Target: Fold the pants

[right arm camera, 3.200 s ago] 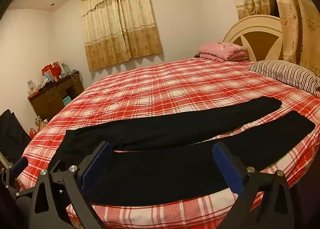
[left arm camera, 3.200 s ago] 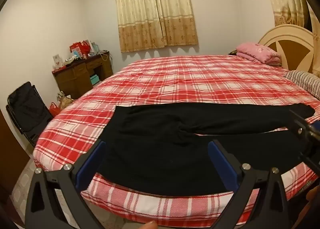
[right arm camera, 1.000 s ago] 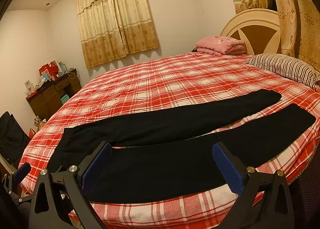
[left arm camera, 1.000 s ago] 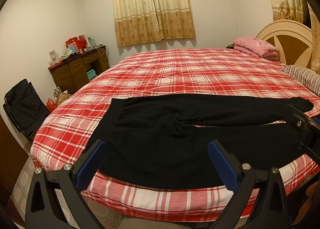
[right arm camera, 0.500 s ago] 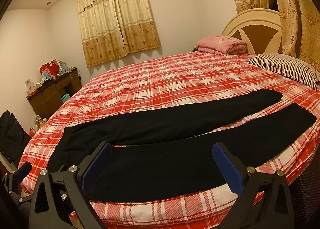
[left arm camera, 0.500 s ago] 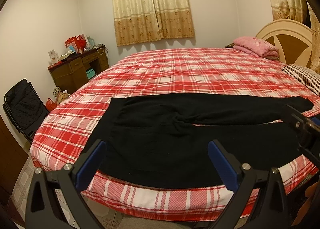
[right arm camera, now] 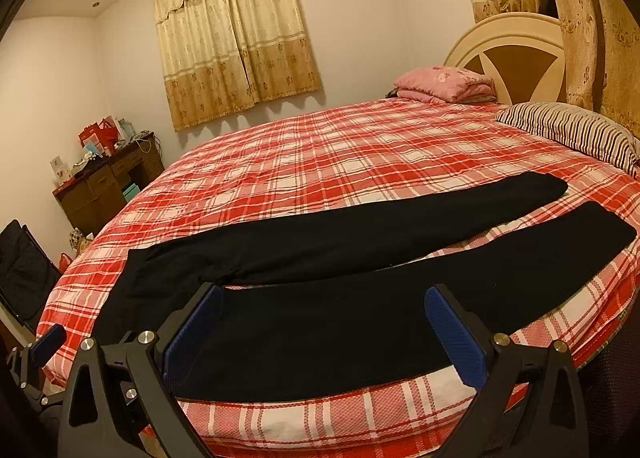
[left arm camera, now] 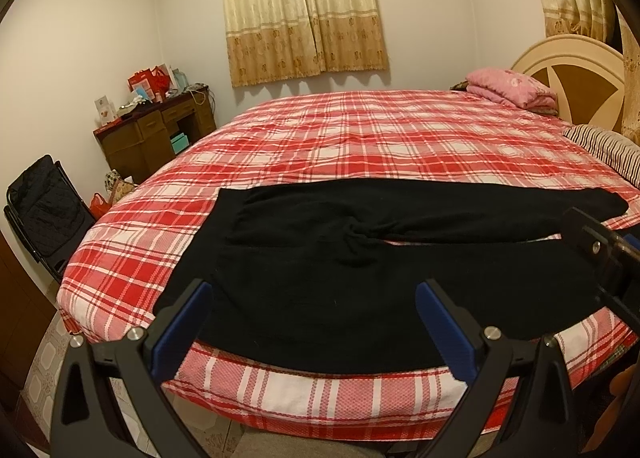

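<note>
Pants (left arm camera: 340,278) lie lengthwise along bed (left arm camera: 360,130) edge, waist left; both tools spread apart

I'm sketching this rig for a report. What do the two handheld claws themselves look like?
Both match: the left claw and the right claw each have two black, angular fingers with triangular cutouts, silver screw heads at the joints, and blue textured pads on the inner faces. No cables or markings are visible.

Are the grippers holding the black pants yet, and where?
No. Both the left gripper and right gripper are open and empty; the black pants lie flat on the bed.
</note>
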### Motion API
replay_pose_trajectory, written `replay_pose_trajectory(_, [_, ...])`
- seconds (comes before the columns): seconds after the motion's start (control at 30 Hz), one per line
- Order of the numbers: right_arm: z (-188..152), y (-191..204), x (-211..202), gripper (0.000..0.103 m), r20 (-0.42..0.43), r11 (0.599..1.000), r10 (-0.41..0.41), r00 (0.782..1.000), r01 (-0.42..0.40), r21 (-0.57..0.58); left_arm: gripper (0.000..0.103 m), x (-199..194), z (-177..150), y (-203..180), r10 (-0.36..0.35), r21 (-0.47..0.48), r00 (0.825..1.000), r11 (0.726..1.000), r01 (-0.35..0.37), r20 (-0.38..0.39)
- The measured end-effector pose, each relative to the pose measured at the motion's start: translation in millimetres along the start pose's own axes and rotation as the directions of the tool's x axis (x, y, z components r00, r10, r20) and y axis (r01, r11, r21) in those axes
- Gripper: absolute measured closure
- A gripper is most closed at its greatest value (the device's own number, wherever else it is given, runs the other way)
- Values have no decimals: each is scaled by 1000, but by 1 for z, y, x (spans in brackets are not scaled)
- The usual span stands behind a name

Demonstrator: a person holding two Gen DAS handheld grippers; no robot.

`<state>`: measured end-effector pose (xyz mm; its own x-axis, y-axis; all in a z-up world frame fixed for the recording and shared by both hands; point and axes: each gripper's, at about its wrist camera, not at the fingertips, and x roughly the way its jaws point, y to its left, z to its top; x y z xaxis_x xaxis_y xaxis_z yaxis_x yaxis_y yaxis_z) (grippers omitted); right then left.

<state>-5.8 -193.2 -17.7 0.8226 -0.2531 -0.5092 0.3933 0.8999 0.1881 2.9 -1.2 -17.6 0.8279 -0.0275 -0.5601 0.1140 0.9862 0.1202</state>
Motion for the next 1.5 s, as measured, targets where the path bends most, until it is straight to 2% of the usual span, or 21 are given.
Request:
replay_pose_trajectory(0.27, [-2,0,10,1,0,1000,-6,1000,6,-24,0,16,-4,2,-5,3,999,1000,5,-32])
replay_pose_trajectory(0.47, [-6,-9,28,1,14,998,-18,1000,18,-53,0,45,-3,16,-2,10,998,1000,2,-67])
replay_pose_trajectory(0.63, [-14,-18,51,1,-9,997,-13,1000,12,-77,0,90,-8,53,-65,-25,984,998,62,-169])
replay_pose_trajectory(0.73, [-18,-24,64,1,-22,994,-13,1000,11,-104,8,104,-7,76,-52,-43,980,998,44,-194])
replay_pose_trajectory(0.8, [-20,-25,74,1,-45,992,-25,999,20,-123,8,124,7,109,3,-63,978,998,-16,-208])
replay_pose_trajectory(0.87, [-20,-28,84,1,-70,992,-29,997,20,-121,9,133,17,124,18,-78,977,996,-36,-214])
replay_pose_trajectory(0.9, [-20,-29,88,1,-81,993,-22,996,13,-115,10,145,33,142,13,-99,981,995,-33,-196])
replay_pose_trajectory(0.97, [-18,-28,95,1,-101,994,-4,995,-7,-107,10,164,56,150,-14,-93,982,996,-4,-189])
replay_pose_trajectory(1.07, [-13,-20,103,1,-114,992,17,993,-31,-122,15,192,77,151,-34,-60,978,998,23,-207])
replay_pose_trajectory(1.1, [-10,-15,104,1,-112,990,20,994,-35,-137,16,210,86,151,-37,-51,974,998,27,-223])
replay_pose_trajectory(1.17, [-6,-9,104,1,-113,986,23,993,-41,-160,26,235,92,156,-47,-58,969,998,34,-243])
replay_pose_trajectory(1.2, [-4,-6,106,1,-113,983,28,993,-48,-178,32,255,97,157,-64,-71,959,996,46,-277])
replay_pose_trajectory(1.23, [-1,-4,107,1,-113,980,30,993,-51,-193,34,263,98,159,-70,-76,956,996,50,-285])
replay_pose_trajectory(1.27, [3,-2,108,1,-112,976,32,993,-55,-209,34,279,99,158,-96,-95,943,993,68,-320])
replay_pose_trajectory(1.37, [23,2,119,1,-130,965,56,990,-86,-246,34,294,93,156,-136,-114,919,988,100,-370])
replay_pose_trajectory(1.4, [30,2,124,1,-134,962,62,989,-95,-257,34,303,90,152,-149,-122,906,987,109,-397])
replay_pose_trajectory(1.5, [53,8,145,1,-144,946,72,987,-113,-304,34,303,89,145,-119,-84,907,992,93,-404])
